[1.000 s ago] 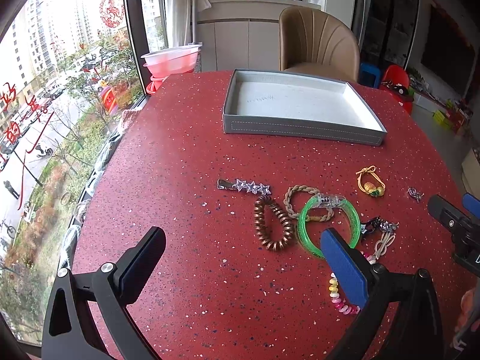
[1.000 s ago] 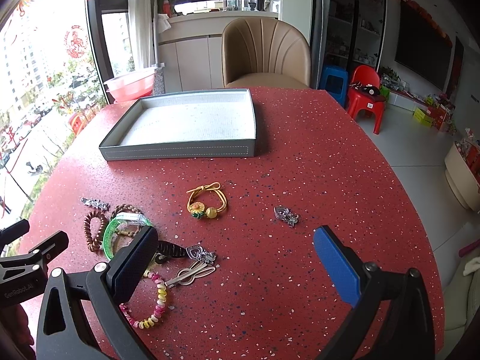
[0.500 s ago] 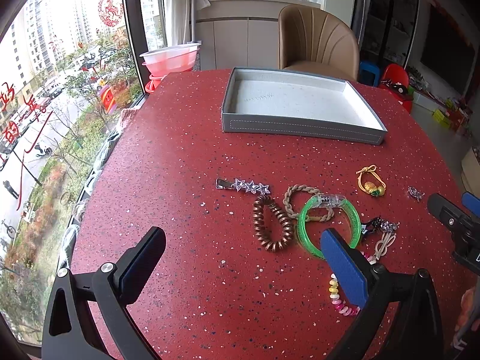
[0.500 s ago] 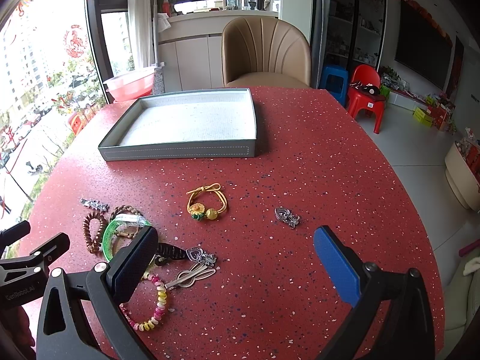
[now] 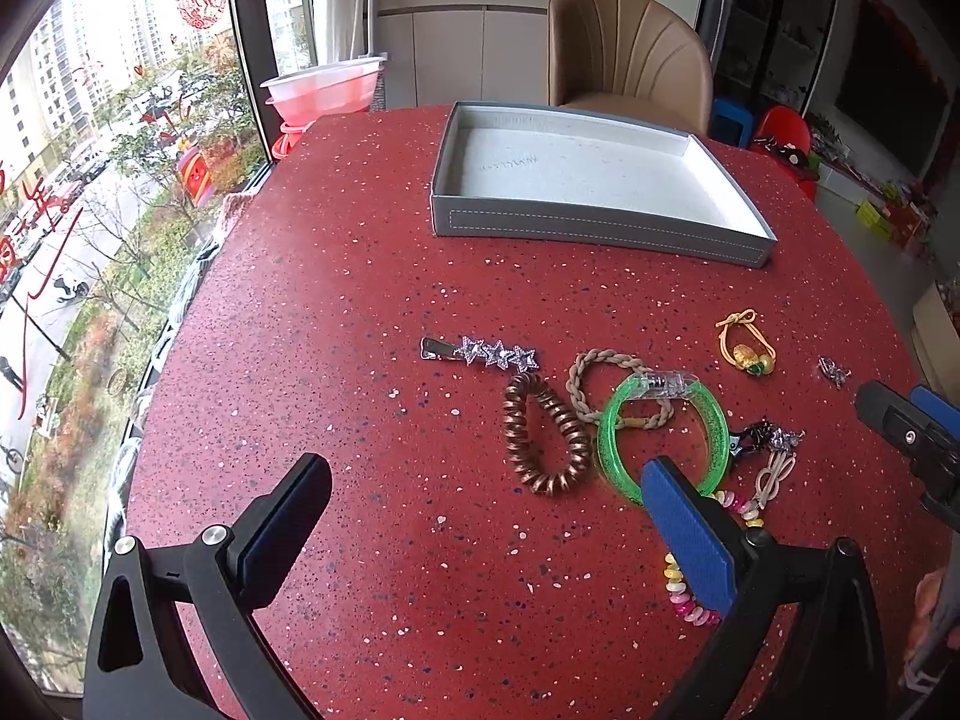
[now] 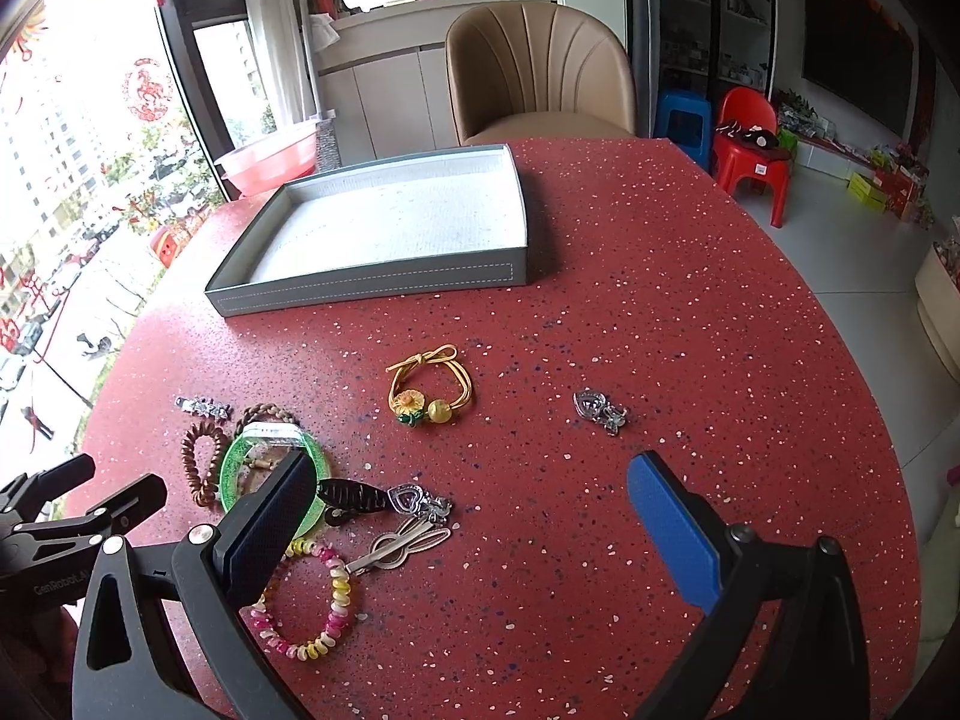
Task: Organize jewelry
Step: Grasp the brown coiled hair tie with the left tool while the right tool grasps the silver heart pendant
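Both hand-held grippers, left (image 5: 486,516) and right (image 6: 474,516), spread wide, empty, above jewelry on counter (image 6: 690,312); tray (image 6: 372,285) empty.

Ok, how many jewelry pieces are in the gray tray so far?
0. The gray tray is bare inside in both views. Every piece visible, like the green bangle and yellow cord bracelet, lies on the red table nearer the cameras.

Past the round red speckled table (image 6: 690,312) you see a tan ribbed armchair (image 6: 540,72), a small red plastic chair (image 6: 750,138) beside a blue plastic stool (image 6: 684,120), and a pink translucent basin (image 5: 327,93) by the window (image 5: 108,150).
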`<state>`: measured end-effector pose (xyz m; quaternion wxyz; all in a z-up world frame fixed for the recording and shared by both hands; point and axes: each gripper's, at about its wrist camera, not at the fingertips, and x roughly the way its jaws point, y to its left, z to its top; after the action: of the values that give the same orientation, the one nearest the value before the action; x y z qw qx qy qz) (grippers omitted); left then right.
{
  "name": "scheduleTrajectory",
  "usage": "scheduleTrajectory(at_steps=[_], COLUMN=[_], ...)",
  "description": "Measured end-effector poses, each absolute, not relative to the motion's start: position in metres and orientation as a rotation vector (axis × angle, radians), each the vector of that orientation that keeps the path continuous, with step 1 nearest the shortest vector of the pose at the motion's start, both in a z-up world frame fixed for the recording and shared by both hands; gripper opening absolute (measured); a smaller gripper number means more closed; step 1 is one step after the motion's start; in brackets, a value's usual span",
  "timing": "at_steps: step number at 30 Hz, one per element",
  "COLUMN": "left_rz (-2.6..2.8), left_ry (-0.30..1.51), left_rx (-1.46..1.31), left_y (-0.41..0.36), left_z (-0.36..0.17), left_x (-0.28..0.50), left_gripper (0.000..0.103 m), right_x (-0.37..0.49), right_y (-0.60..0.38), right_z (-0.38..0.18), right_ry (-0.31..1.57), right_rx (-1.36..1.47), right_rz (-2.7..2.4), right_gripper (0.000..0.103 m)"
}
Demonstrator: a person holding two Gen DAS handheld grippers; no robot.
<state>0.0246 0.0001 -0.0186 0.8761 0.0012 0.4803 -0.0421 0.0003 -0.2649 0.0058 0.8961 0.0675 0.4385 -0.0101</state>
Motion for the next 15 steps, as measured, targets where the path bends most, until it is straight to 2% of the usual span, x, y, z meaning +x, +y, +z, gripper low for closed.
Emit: scheduleTrajectory(at_steps=[15], left_rz=[-0.082], left_ry=[1.116], left_rx=[-0.008], left_y=[0.01], left_z=[-0.04], left_x=[0.061], left_gripper=[0.103], right_x=[0.045], right_y=[-0.305], right_z=[-0.016], right_ry=[1.186], right_rx=[0.154], right_rz=[-0.048], right_gripper=[0.103])
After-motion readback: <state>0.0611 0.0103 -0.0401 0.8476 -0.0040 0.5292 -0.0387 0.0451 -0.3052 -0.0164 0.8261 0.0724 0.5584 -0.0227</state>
